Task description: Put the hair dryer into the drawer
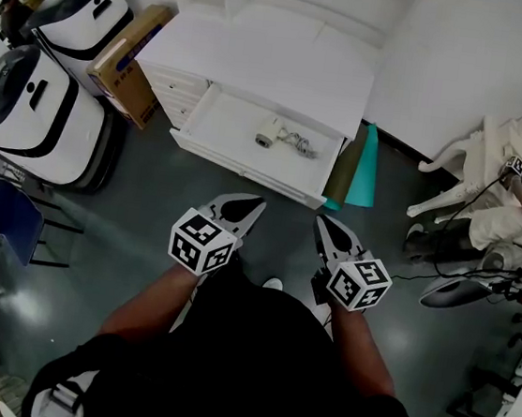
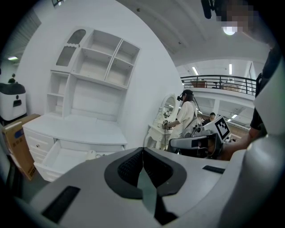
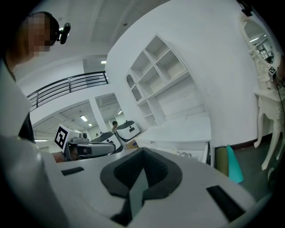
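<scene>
The white hair dryer (image 1: 268, 136) lies with its coiled cord inside the open drawer (image 1: 227, 118) of a white dresser (image 1: 270, 58), ahead of me. Both grippers hover over the dark floor short of the drawer, apart from it. The left gripper (image 1: 244, 212) has its jaws shut and empty; the right gripper (image 1: 327, 228) is the same. In the left gripper view the shut jaws (image 2: 143, 150) point toward the drawer (image 2: 60, 156), where the dryer (image 2: 91, 154) shows. The right gripper view has shut jaws (image 3: 143, 152) below the drawer (image 3: 198, 146).
Left of the dresser stand a cardboard box (image 1: 128, 59) and two white machines (image 1: 78, 10). Green and teal rolls (image 1: 358, 168) lean at the drawer's right end. White furniture and cables (image 1: 493, 165) crowd the right. A blue chair (image 1: 1, 209) sits at the left. Another person (image 2: 187, 113) stands beyond.
</scene>
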